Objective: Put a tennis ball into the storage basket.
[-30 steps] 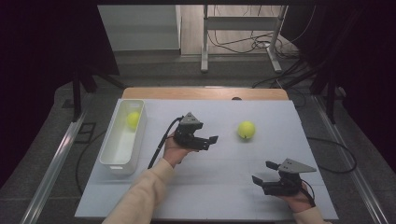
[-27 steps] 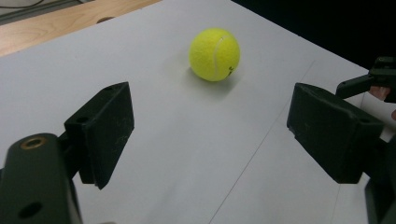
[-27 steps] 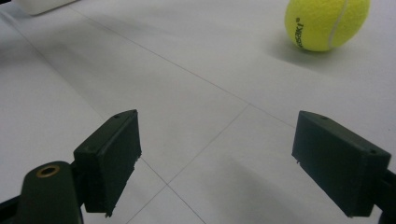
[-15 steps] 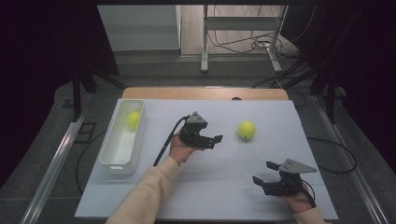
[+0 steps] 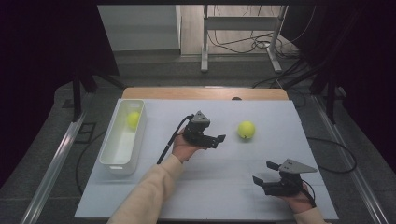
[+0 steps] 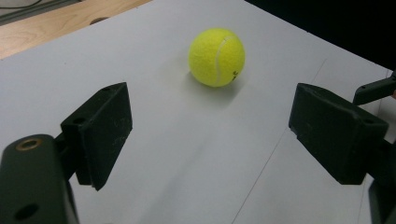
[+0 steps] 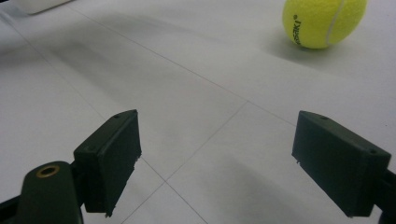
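A yellow tennis ball (image 5: 246, 129) lies loose on the white table top (image 5: 224, 186). My left gripper (image 5: 219, 138) hovers just left of it, jaws pointing at it. They are open, have just been opening, and hold nothing. In the left gripper view the ball (image 6: 216, 57) sits ahead of the left gripper (image 6: 215, 130), beyond the jaw tips. My right gripper (image 5: 264, 171) rests near the front right, open and empty. From the right gripper (image 7: 215, 154) the ball (image 7: 324, 21) shows far ahead to the right. A second tennis ball (image 5: 133, 120) lies in the white tray (image 5: 112, 158).
The tray stands lengthwise along the table's left side. A wooden strip (image 5: 205, 93) runs along the far edge. Past it are a metal stand (image 5: 240, 42) and cables on the floor. Bare white surface lies between the two grippers.
My left gripper has drifted a little to the right, closer to the loose ball. The right gripper and both balls have kept still.
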### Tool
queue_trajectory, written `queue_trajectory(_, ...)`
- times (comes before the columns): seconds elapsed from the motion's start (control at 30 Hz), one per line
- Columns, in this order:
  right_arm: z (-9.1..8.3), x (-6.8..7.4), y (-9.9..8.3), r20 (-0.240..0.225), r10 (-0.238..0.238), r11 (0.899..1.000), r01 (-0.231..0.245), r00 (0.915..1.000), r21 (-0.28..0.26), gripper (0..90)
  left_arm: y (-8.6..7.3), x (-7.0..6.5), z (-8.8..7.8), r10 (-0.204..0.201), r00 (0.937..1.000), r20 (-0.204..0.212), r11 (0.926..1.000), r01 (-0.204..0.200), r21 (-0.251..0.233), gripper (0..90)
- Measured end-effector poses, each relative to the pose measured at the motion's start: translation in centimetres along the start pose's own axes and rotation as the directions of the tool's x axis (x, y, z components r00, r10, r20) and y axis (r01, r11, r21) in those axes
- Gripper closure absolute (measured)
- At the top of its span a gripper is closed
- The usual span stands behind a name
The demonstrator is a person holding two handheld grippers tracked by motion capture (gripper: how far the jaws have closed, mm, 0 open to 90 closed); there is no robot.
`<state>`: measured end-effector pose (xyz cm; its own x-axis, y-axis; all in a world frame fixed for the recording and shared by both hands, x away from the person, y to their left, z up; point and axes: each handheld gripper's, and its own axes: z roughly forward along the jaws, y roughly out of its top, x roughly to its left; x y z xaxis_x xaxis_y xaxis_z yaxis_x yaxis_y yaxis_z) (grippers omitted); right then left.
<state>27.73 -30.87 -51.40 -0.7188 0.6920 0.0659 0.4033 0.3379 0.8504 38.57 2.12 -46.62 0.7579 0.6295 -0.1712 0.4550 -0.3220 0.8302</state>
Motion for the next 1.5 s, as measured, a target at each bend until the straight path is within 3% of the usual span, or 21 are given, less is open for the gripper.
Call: queue_trajectory(1.5,-0.1,0.0,-0.1,0.004,-0.005,1.0,0.005,1.0,0.005,16.0,1.3,-0.6,0.8,0.02,0.9998,0.005,0.9997,-0.02,0.015,13.3)
